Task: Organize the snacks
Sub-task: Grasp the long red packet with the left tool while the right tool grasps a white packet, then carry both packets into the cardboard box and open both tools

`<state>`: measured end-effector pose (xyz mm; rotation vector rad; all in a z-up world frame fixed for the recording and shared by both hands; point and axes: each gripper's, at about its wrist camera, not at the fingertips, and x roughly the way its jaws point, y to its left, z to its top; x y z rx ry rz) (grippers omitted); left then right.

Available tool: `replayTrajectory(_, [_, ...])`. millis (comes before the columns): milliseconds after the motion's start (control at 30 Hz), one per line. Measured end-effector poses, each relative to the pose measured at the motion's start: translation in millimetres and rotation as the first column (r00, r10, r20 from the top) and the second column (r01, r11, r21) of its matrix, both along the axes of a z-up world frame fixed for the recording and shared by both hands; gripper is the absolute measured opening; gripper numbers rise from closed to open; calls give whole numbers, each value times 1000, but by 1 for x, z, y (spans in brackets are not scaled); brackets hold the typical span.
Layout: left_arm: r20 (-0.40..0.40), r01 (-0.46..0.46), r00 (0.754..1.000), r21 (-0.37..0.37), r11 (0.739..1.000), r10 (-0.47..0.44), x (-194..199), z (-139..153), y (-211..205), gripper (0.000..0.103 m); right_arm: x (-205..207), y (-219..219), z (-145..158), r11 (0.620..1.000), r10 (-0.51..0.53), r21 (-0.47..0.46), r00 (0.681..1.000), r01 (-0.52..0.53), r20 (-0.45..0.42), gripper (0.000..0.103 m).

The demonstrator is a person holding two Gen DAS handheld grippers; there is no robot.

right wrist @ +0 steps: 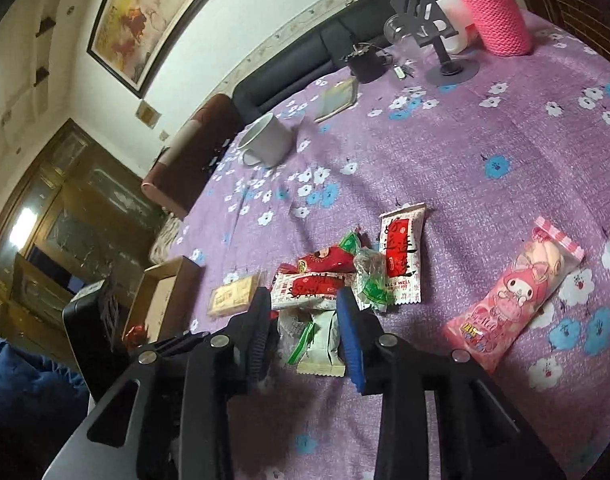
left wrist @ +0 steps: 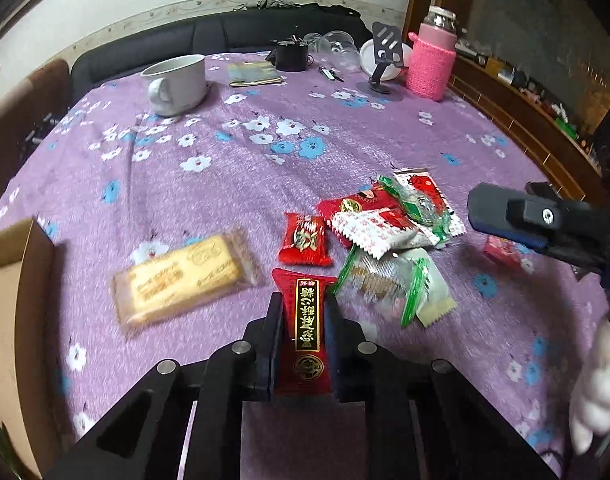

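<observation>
Left wrist view: left hand-held gripper (left wrist: 303, 320) clenched on red snack packet (left wrist: 305, 332), likely bound for cardboard box (left wrist: 9, 280); right hand-held gripper (right wrist: 305, 320) released above snack pile (right wrist: 337, 280).

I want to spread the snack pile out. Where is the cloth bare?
Bare cloth lies between the white mug and the snack pile, and right of the pink packet. It is crowded from the biscuit pack across to the pile.
</observation>
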<state>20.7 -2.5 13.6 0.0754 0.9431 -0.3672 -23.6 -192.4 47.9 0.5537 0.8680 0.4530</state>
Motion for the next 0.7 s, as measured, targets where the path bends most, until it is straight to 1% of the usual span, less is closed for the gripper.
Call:
replayTrajectory(67, [-1,-10,1000,-21,1000,10,-7,3,7,18,1,8,-3,1000,27,-15,1000,-27,-8,33])
replayTrajectory(200, [3,-29,1000,-54,998,29,-27,11,23,18,3,42,-12,983,86,-159,996,-89,-27,32])
replayTrajectory(333, [5,-43,999,-85,995,44,-42,17,37,18,0,56,-16,953,58,-299,998,-57,-7,32])
replayTrajectory(400, [13,-55,998,-101,993,56,-52,20,45,18,2,54,-22,946,23,-323,999,-31,-26,32])
replayTrajectory(433, [18,-62,998,-106,992,64,-56,22,49,18,4,51,-26,949,11,-316,1000,-19,-30,31])
replayTrajectory(500, [23,-76,997,-122,990,79,-64,24,57,18,5,47,-27,954,-4,-299,1000,1,-10,31])
replayTrajectory(533, [26,-83,996,-129,988,87,-68,26,61,18,5,49,-27,950,-4,-312,1000,6,5,31])
replayTrajectory(667, [37,-110,992,-158,981,118,-83,31,79,18,0,69,-25,910,30,-415,999,-9,44,35])
replayTrajectory(700, [41,-117,991,-165,979,125,-86,33,84,18,0,71,-25,903,32,-430,999,-9,44,31])
